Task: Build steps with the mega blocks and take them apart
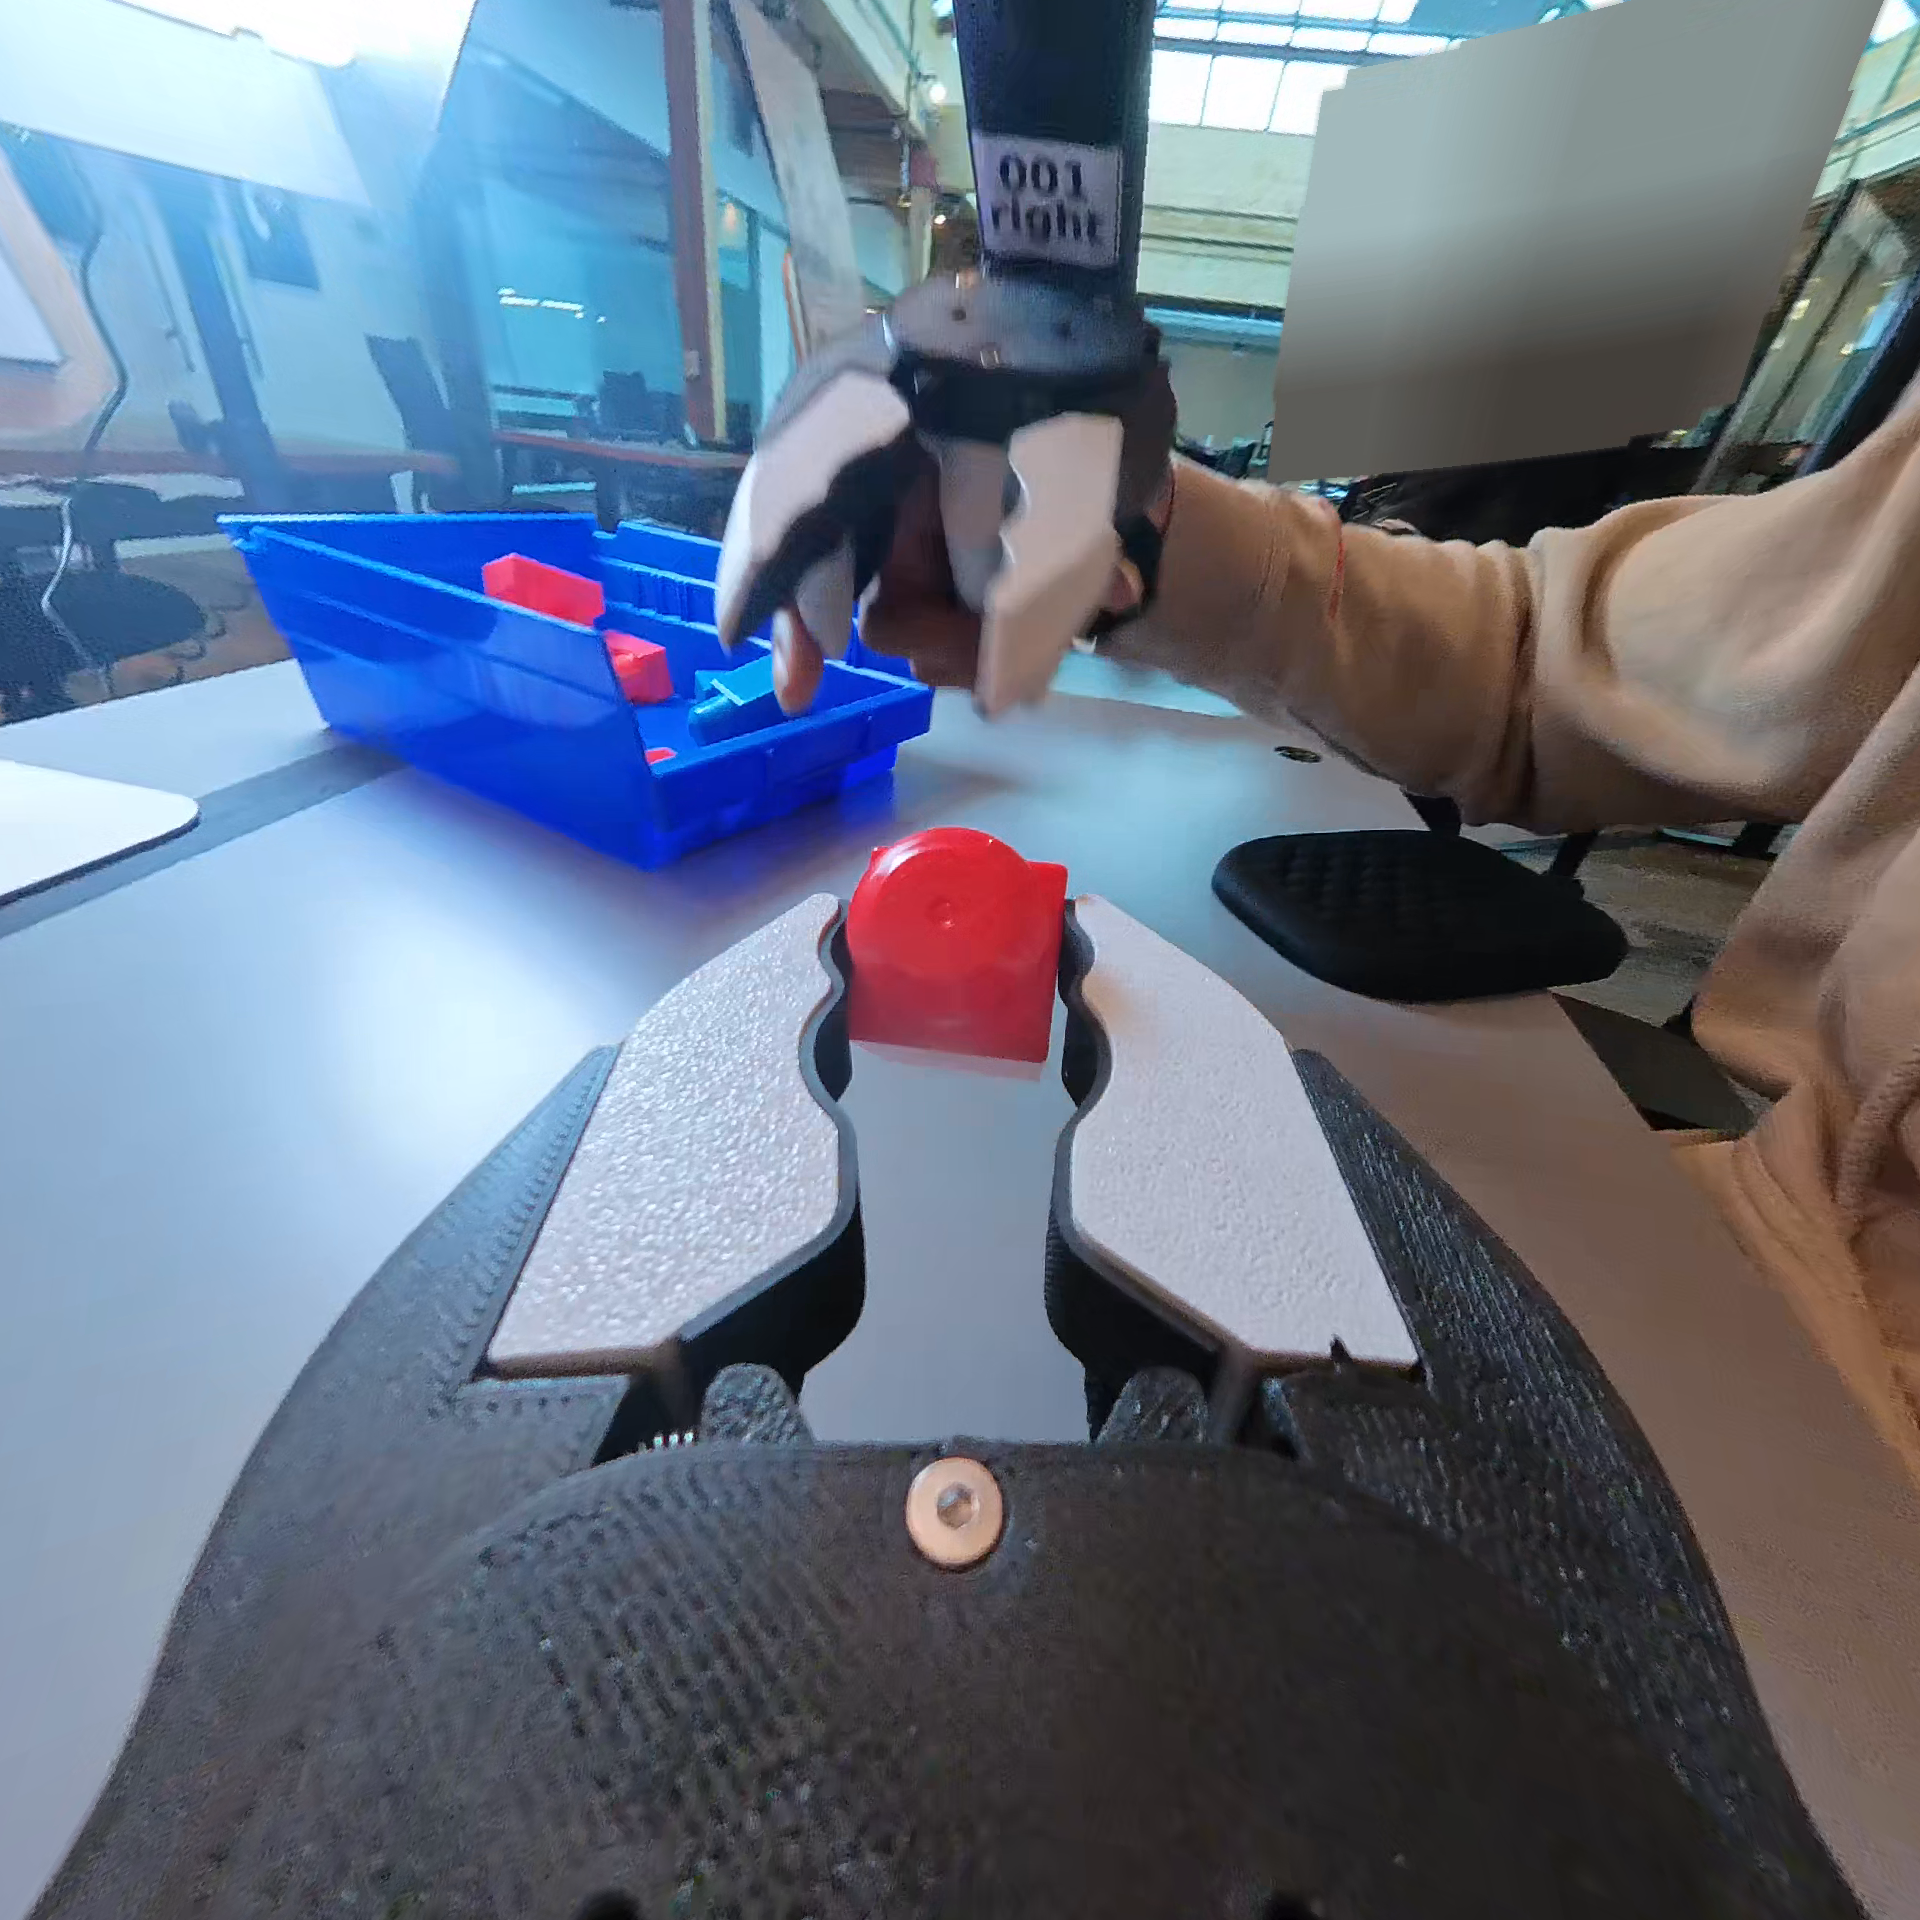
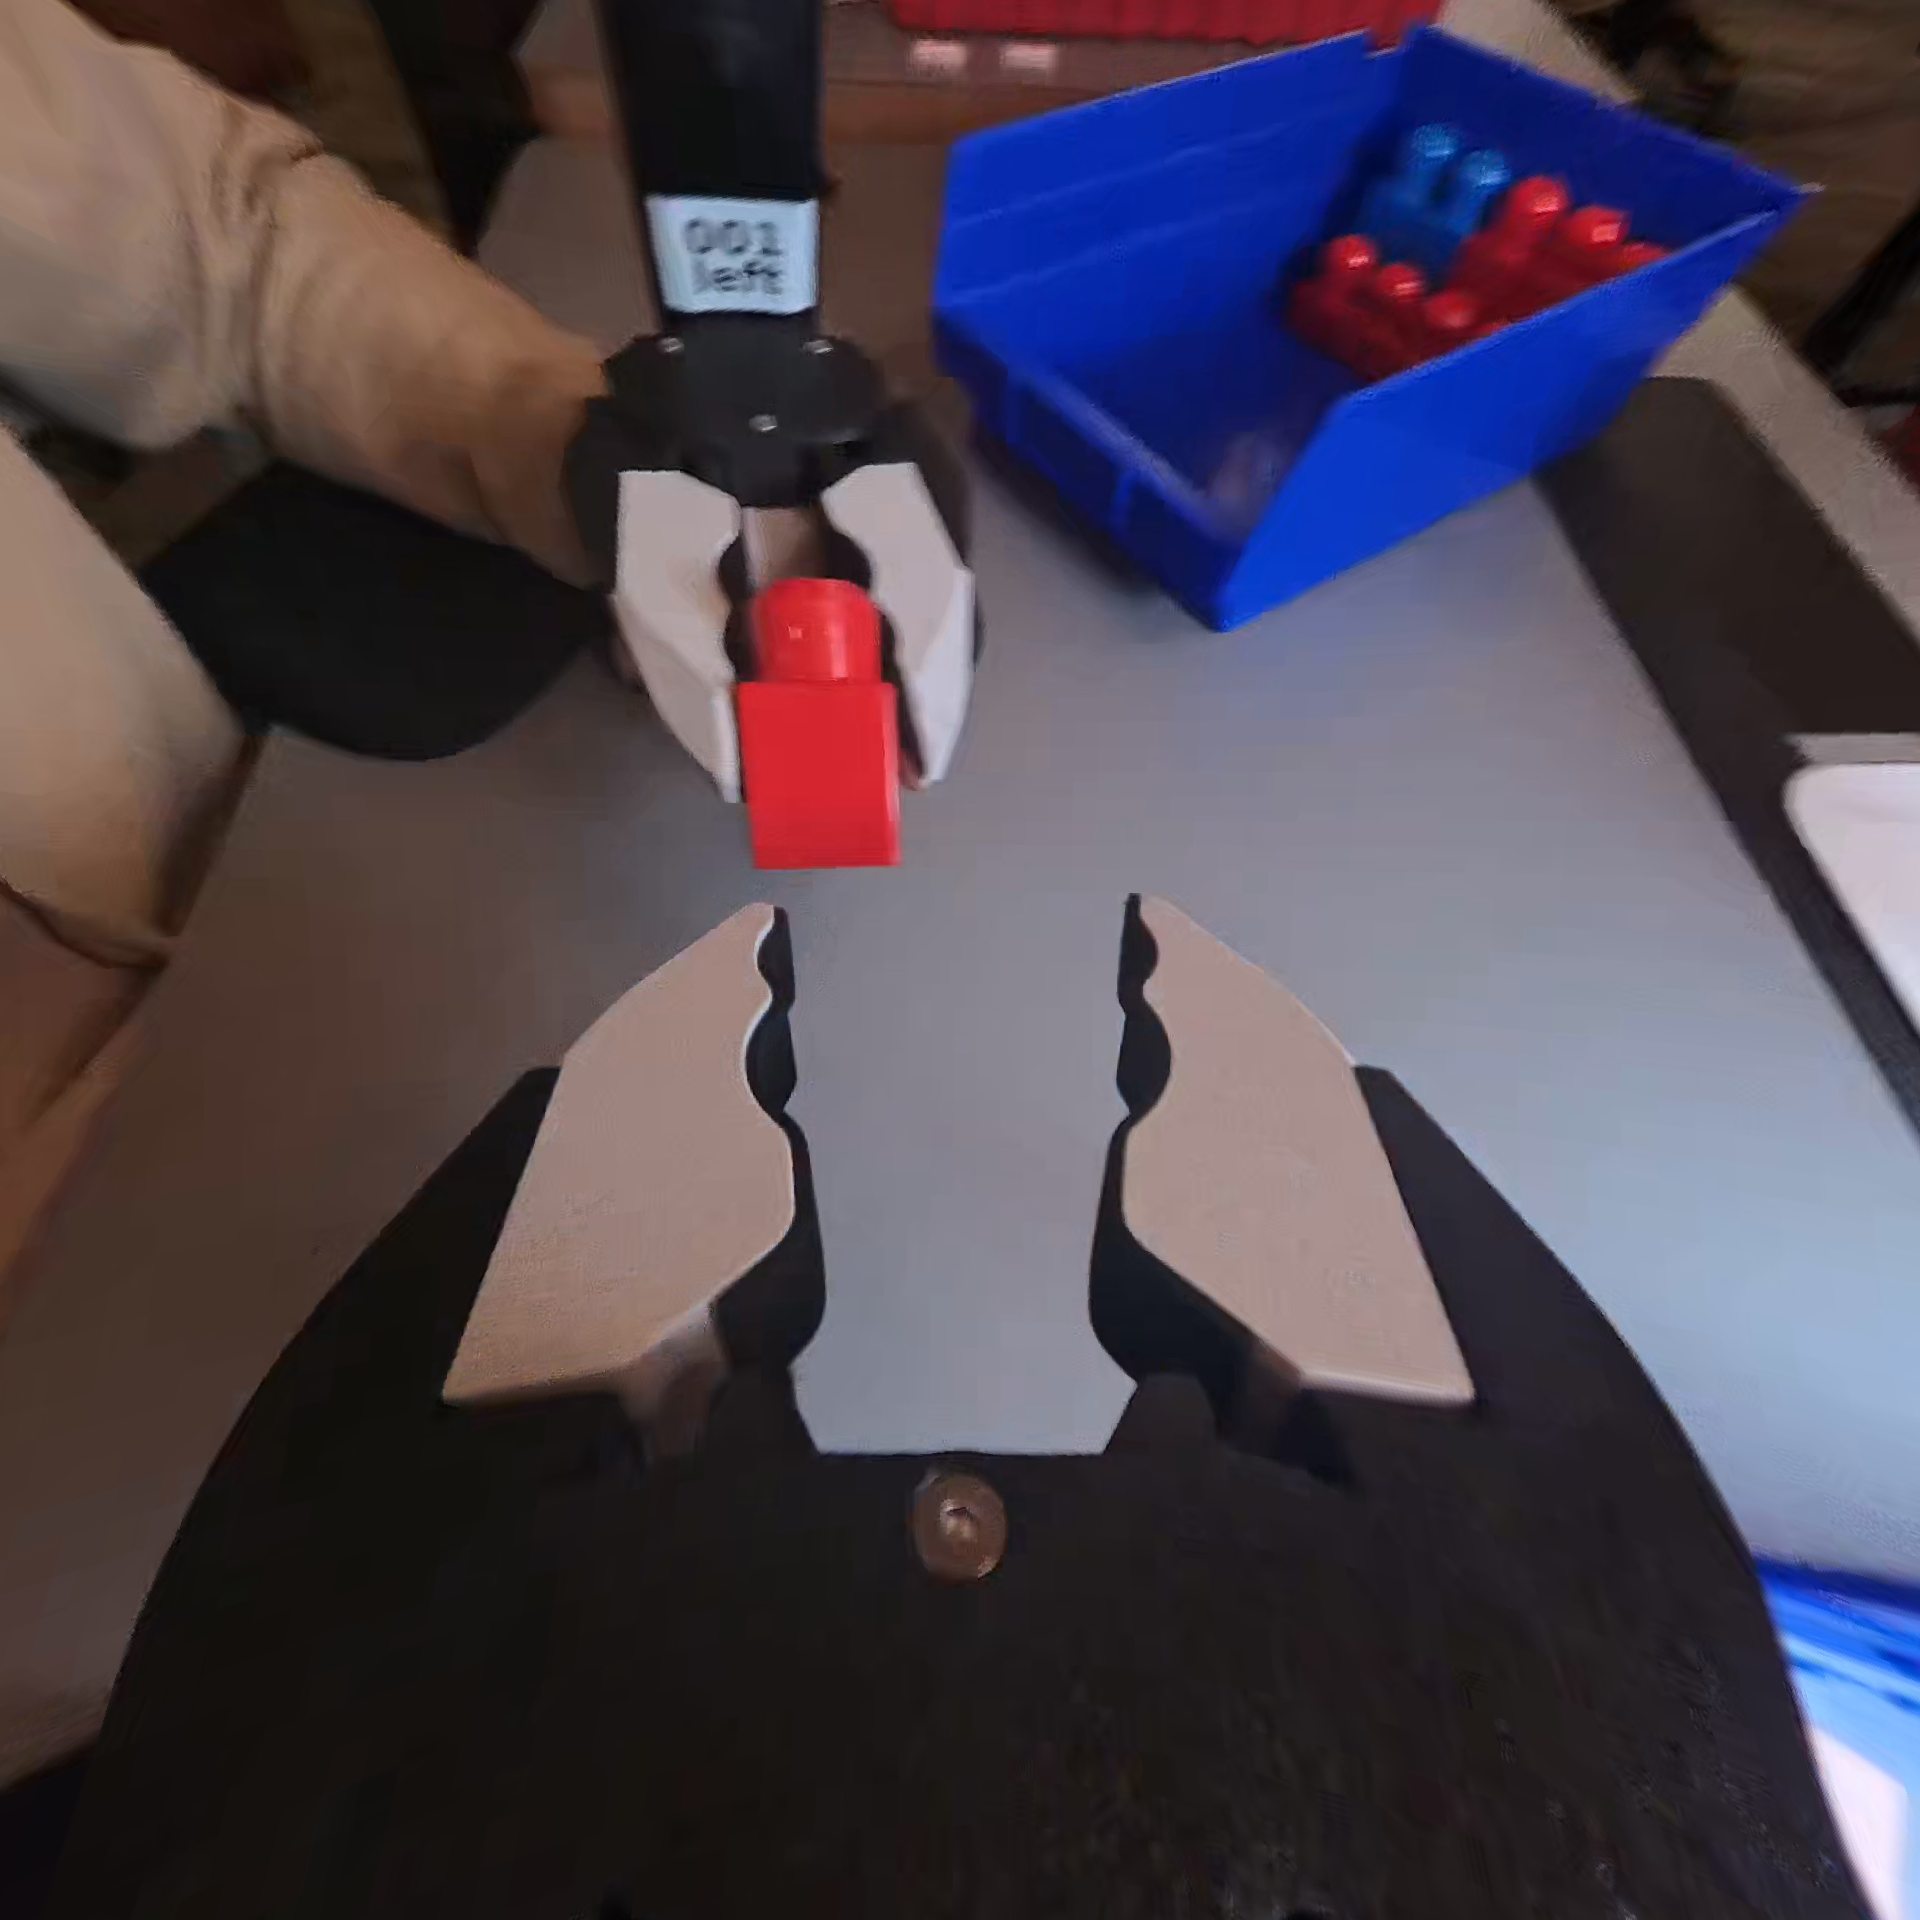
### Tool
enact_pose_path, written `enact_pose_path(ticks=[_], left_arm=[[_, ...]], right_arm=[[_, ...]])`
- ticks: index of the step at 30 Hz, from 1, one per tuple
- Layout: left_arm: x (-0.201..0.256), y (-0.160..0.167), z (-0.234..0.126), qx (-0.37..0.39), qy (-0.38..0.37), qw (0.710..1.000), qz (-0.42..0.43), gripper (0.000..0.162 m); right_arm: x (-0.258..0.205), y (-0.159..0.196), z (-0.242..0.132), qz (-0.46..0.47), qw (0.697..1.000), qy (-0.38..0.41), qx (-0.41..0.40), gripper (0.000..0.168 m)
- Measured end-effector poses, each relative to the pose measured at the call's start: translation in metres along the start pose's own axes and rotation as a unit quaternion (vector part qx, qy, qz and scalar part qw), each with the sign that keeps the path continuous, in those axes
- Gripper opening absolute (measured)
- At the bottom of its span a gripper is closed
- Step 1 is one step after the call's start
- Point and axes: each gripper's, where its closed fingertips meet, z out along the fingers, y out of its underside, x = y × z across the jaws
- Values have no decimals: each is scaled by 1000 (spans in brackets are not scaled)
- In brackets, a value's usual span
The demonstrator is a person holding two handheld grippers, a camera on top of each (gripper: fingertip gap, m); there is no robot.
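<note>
Mounted behind each gripper, facing one another low and close over the grey table (image 1: 312, 1039); sharing red block (image 2: 821, 769) and blue bin (image 1: 499, 707).

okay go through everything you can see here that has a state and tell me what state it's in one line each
left gripper: shut on the red block, low over the table.
red block: held between the left gripper's fingertips, a single-stud piece.
right gripper: open, nothing between its fingers, facing the red block.
blue bin: open-topped, on the table, partly filled.
blocks in the bin: red and blue, loose in a heap at one end.
table: grey.
</note>
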Motion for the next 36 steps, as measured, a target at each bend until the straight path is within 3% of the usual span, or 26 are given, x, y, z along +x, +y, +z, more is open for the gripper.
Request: enact_pose_path(ticks=[3, 5, 9, 12, 15, 17, 20, 24, 28, 36], left_arm=[[13, -5, 2, 11, 21, 1000, 10, 37], [20, -7, 3, 13, 37, 999, 14, 37], [19, -10, 2, 21, 25, 999, 30, 38], [1, -22, -7, 51, -13, 998, 21, 45], [-19, -22, -14, 55, -49, 997, -5, 41], [-24, -15, -13, 40, -57, 997, -14, 38], [-18, -7, -7, 21, -47, 999, -4, 37], [-14, -1, -3, 5, -46, 999, 19, 38], [-18, 0, -4, 3, -50, 999, 11, 38], [-22, 5, -3, -11, -57, 998, 12, 38]], right_arm=[[-46, 4, 35, -16, 998, -56, -6, 55], [-58, 4, 48, -23, 998, -61, -1, 37], [-53, 3, 42, -20, 999, -50, 5, 36], [-12, 5, 12, -4, 999, 32, 14, 36], [57, 10, -41, 63, 982, 172, 51, 37], [110, 30, -86, 136, 946, 286, 63, 36], [153, 87, -131, 239, 886, 397, 5, 37], [154, 126, -127, 268, 874, 399, -64, 37], [156, 117, -126, 230, 873, 424, -73, 41], [136, 81, -138, 170, 893, 417, -9, 42]])
